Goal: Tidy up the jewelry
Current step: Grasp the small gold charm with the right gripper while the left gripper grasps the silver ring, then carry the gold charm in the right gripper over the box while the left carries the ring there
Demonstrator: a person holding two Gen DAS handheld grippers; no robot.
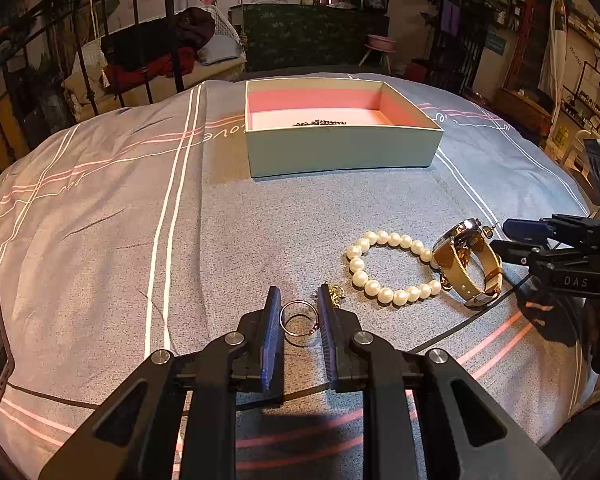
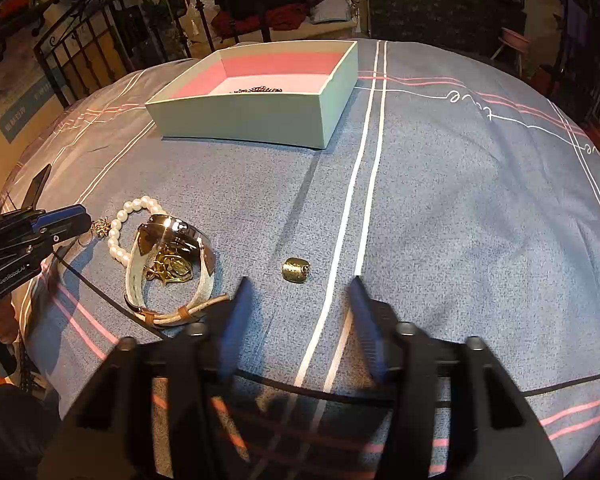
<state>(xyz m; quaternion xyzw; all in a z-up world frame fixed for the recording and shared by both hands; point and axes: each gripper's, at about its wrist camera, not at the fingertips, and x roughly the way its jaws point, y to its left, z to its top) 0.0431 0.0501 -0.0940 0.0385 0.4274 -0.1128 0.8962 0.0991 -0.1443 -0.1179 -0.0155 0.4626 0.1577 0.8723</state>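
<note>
Left wrist view: left hand-held gripper (image 1: 299, 312) brackets a gold ring (image 1: 299, 317) lying on the bed (image 1: 100, 220) at lower centre, fingers not visibly clamped. Pearl bracelet (image 1: 392, 268) and watch (image 1: 469, 262) right of it; box (image 1: 340, 148) above.

Right wrist view: right hand-held gripper (image 2: 300, 300) spread wide, empty, just below a small gold piece (image 2: 296, 270).

Glossy pearl bracelet (image 1: 394, 267), matt cloth bedspread (image 1: 260, 220)
</note>
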